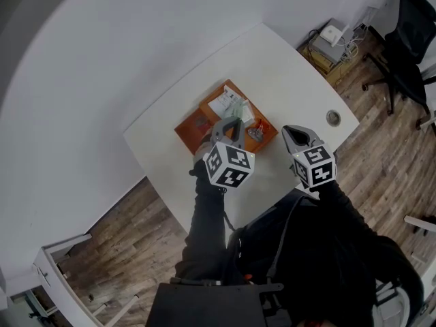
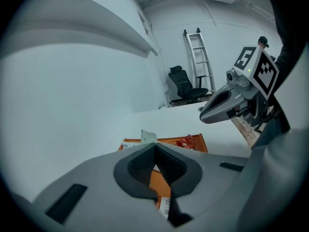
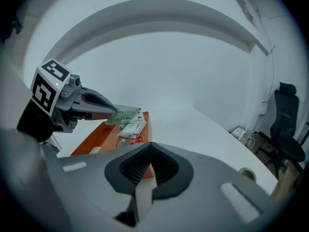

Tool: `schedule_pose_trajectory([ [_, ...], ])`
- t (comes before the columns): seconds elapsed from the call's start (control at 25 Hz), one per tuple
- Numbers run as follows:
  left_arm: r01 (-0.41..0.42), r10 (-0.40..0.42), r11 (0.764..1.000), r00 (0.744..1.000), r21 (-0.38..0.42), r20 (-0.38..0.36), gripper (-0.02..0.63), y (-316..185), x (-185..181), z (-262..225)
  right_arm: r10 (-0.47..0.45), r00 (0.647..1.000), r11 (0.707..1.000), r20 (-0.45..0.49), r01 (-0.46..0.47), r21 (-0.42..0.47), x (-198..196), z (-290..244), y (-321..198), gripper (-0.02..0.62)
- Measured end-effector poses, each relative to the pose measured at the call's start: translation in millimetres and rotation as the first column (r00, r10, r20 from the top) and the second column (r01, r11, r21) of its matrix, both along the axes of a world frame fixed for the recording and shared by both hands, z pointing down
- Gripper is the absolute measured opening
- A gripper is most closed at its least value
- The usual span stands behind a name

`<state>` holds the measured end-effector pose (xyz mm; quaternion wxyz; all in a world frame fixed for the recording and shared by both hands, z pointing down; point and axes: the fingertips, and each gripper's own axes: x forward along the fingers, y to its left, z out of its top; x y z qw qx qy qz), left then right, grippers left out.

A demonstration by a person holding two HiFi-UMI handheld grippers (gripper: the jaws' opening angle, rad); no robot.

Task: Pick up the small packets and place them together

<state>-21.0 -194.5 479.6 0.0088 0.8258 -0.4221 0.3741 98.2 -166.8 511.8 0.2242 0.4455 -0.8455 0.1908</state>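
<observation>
The left hand-held gripper (image 3: 114,112) pinches a green packet (image 3: 126,114) above the orange tray (image 3: 96,138), probably to join the white packets (image 3: 131,128) there. The right hand-held gripper (image 3: 147,148) hangs clenched, empty.

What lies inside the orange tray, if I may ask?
White packets and a red packet lie in the orange tray; the left gripper, holding a green packet, hides the rest.

A rectangular orange plastic tray (image 3: 91,141) lies on the smooth white table (image 1: 286,73). It carries a pale green paper packet (image 3: 126,113), a glossy red packet (image 2: 186,142) and white paper packets (image 3: 131,128).
</observation>
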Motion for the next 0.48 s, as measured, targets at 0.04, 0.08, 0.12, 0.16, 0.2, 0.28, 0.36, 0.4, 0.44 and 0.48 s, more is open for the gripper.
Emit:
schedule_pose_trajectory([
  [0.04, -0.009, 0.008, 1.000, 1.000, -0.011, -0.004, 0.000, 1, 3, 5, 0.000, 1.000, 1.000, -0.001, 0.000, 0.000, 0, 1, 0, 0.002],
  [0.08, -0.015, 0.014, 1.000, 1.000, -0.020, -0.009, 0.000, 1, 5, 9, 0.000, 1.000, 1.000, -0.001, 0.000, -0.001, 1, 1, -1, 0.002],
  [0.12, -0.017, 0.017, 0.999, 1.000, -0.028, -0.015, 0.000, 2, 7, 12, 0.000, 1.000, 1.000, 0.000, 0.000, -0.001, 1, 1, -1, 0.002],
  [0.16, -0.018, 0.017, 0.999, 1.000, -0.036, -0.025, 0.000, 2, 9, 14, 0.001, 1.000, 1.000, 0.000, -0.001, -0.001, 1, 1, -2, 0.002],
  [0.2, -0.017, 0.015, 0.999, 0.999, -0.043, -0.036, 0.000, 2, 10, 16, 0.000, 1.000, 1.000, 0.000, 0.000, -0.001, 1, 0, -2, 0.002],
  [0.28, -0.015, 0.012, 0.998, 0.998, -0.057, -0.056, 0.000, 2, 13, 19, -0.002, 1.000, 1.000, 0.000, 0.002, -0.001, 0, 0, -3, 0.002],
  [0.36, -0.017, 0.011, 0.997, 0.997, -0.081, -0.073, 0.000, 3, 14, 25, -0.006, 1.000, 1.000, 0.000, 0.006, -0.001, -1, 0, -4, 0.002],
  [0.4, -0.017, 0.008, 0.995, 0.997, -0.098, -0.082, 0.000, 4, 14, 28, -0.007, 1.000, 1.000, 0.000, 0.007, -0.001, -1, 0, -4, 0.002],
  [0.44, -0.015, 0.005, 0.993, 0.996, -0.117, -0.093, 0.000, 4, 14, 31, -0.008, 1.000, 1.000, 0.001, 0.008, -0.002, -1, 0, -5, 0.002],
  [0.48, -0.015, 0.000, 0.991, 0.994, -0.136, -0.106, 0.000, 5, 15, 34, -0.009, 1.000, 1.000, 0.002, 0.009, -0.003, -2, 0, -6, 0.002],
])
